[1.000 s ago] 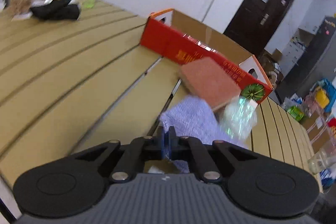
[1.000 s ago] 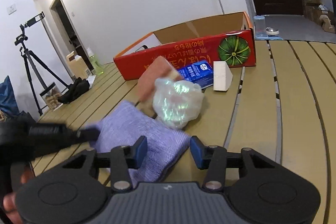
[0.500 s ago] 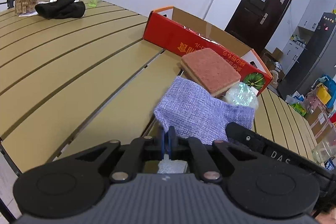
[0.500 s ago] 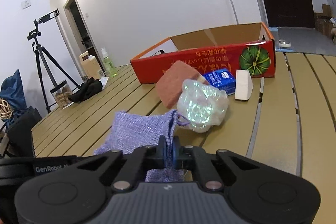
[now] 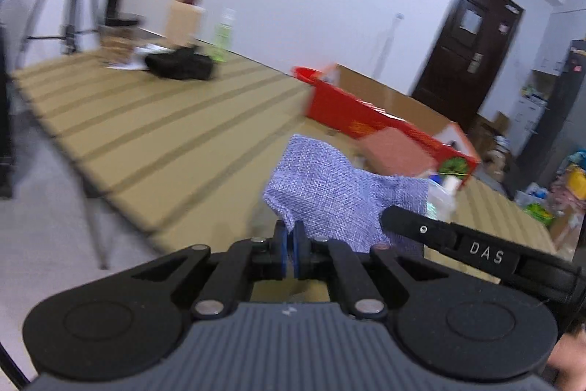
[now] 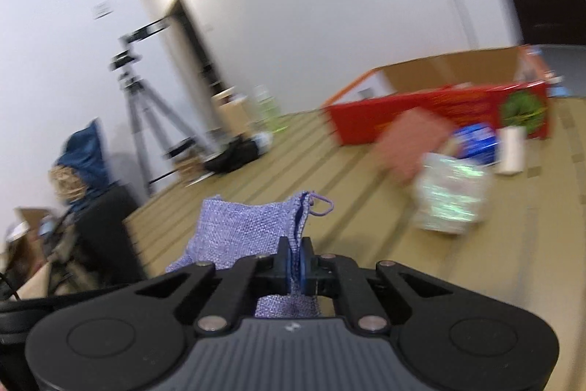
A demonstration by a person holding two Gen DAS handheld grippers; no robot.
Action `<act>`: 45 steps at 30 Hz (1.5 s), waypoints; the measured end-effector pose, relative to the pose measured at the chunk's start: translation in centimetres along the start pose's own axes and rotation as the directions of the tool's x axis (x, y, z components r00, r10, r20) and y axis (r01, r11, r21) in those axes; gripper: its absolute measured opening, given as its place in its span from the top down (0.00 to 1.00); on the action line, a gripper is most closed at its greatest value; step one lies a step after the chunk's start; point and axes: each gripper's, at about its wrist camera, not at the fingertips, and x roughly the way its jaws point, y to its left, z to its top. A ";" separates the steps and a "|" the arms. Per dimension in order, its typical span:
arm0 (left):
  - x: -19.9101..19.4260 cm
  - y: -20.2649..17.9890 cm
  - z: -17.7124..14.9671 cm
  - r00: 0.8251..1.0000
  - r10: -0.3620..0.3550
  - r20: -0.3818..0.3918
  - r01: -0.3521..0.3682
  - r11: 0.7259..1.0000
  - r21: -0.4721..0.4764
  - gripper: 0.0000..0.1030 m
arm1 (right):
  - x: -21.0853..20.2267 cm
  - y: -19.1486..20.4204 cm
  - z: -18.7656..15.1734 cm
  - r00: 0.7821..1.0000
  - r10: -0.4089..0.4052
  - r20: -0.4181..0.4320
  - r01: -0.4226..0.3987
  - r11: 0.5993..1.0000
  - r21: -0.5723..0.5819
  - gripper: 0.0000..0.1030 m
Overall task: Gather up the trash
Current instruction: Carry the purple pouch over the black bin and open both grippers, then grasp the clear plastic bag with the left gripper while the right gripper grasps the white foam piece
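A purple woven drawstring pouch hangs lifted off the slatted wooden table, stretched between both grippers. My left gripper is shut on one edge of it. My right gripper is shut on the pouch at its mouth, near the drawstring loop. In the left wrist view the right gripper's black body reaches in from the right. Behind the pouch lie a pink sponge, a crumpled iridescent wrapper, a blue packet and a white block.
A red cardboard box with a pumpkin picture stands open behind the trash. At the table's far end sit a black cloth, a green bottle and a carton. A tripod stands off the table's left edge.
The right gripper closed on the pouch's mouth. Both grippers then pulled back and up, lifting the pouch off the table, away from the sponge and wrapper.
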 end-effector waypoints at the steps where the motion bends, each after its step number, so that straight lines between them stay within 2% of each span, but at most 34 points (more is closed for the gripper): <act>1: -1.1 1.1 -0.3 1.000 0.027 0.006 -0.027 1.000 -0.007 0.97 | 0.6 1.5 -0.5 0.999 0.037 -0.019 -0.037 0.999 -0.016 0.96; 4: -4.5 4.9 -1.8 0.993 0.118 0.009 -0.117 0.992 -0.040 0.97 | 1.9 5.7 -2.3 0.988 0.129 -0.081 -0.135 0.988 -0.074 0.96; 8: -7.9 10.1 -5.1 0.977 0.210 -0.034 -0.213 0.972 -0.096 0.97 | 3.4 11.3 -5.9 0.957 0.200 -0.211 -0.235 0.959 -0.159 0.96; 11: -8.6 13.4 -7.3 0.959 0.261 -0.108 -0.275 0.950 -0.150 0.96 | 4.9 14.3 -8.9 0.925 0.195 -0.326 -0.275 0.936 -0.219 0.96; 13: -8.5 15.0 -9.0 0.943 0.277 -0.187 -0.311 0.932 -0.186 0.97 | 6.1 15.2 -11.0 0.903 0.172 -0.393 -0.280 0.931 -0.236 0.96; 15: -7.9 16.0 -10.9 0.930 0.277 -0.243 -0.325 0.928 -0.185 0.96 | 7.6 15.6 -13.1 0.872 0.128 -0.473 -0.273 0.928 -0.252 0.96; 17: -6.2 17.0 -13.3 0.905 0.276 -0.325 -0.348 0.918 -0.188 0.96 | 8.8 15.8 -15.7 0.836 0.077 -0.544 -0.270 0.920 -0.284 0.96; 19: -4.0 18.0 -15.9 0.862 0.269 -0.429 -0.381 0.903 -0.199 0.96 | 10.3 15.6 -18.4 0.789 0.030 -0.614 -0.263 0.919 -0.293 0.96; 21: -1.5 18.7 -18.7 0.785 0.268 -0.558 -0.429 0.886 -0.177 0.96 | 11.6 15.0 -21.1 0.731 0.012 -0.682 -0.263 0.928 -0.265 0.96; 22: -0.8 18.8 -19.4 0.764 0.273 -0.584 -0.440 0.883 -0.163 0.96 | 12.3 14.7 -22.1 0.710 -0.001 -0.704 -0.256 0.932 -0.258 0.96; 24: 0.1 18.6 -20.1 0.747 0.297 -0.595 -0.443 0.890 -0.111 0.96 | 13.1 14.6 -23.9 0.686 -0.045 -0.726 -0.239 0.929 -0.283 0.96; 26: 0.9 18.3 -20.7 0.730 0.323 -0.603 -0.449 0.891 -0.066 0.94 | 13.6 14.2 -24.8 0.680 -0.078 -0.729 -0.220 0.927 -0.304 0.94; 28: 1.3 18.1 -21.6 0.708 0.335 -0.622 -0.455 0.890 -0.039 0.93 | 14.2 13.7 -25.0 0.669 -0.103 -0.736 -0.191 0.933 -0.305 0.84; 30: 1.3 17.9 -22.0 0.702 0.331 -0.630 -0.440 0.898 -0.019 0.88 | 14.2 13.3 -25.1 0.650 -0.126 -0.750 -0.181 0.932 -0.314 0.79; 32: 1.2 17.8 -22.0 0.701 0.338 -0.628 -0.441 0.898 -0.009 0.68 | 14.0 13.0 -25.2 0.641 -0.130 -0.756 -0.183 0.931 -0.315 0.73; 34: 0.8 17.7 -21.8 0.707 0.358 -0.610 -0.456 0.890 -0.007 0.59 | 13.9 12.9 -25.0 0.638 -0.128 -0.759 -0.188 0.931 -0.315 0.69; 37: 0.9 17.2 -21.7 0.712 0.359 -0.603 -0.457 0.890 -0.010 0.57 | 13.8 12.7 -24.9 0.643 -0.122 -0.756 -0.191 0.931 -0.312 0.66; 41: 0.9 16.9 -21.6 0.711 0.373 -0.596 -0.465 0.885 -0.001 0.49 | 14.3 12.4 -24.5 0.650 -0.117 -0.751 -0.189 0.932 -0.309 0.62; 45: 0.9 17.0 -21.4 0.710 0.380 -0.593 -0.480 0.877 -0.013 0.49 | 14.1 12.3 -24.2 0.664 -0.118 -0.738 -0.180 0.933 -0.311 0.62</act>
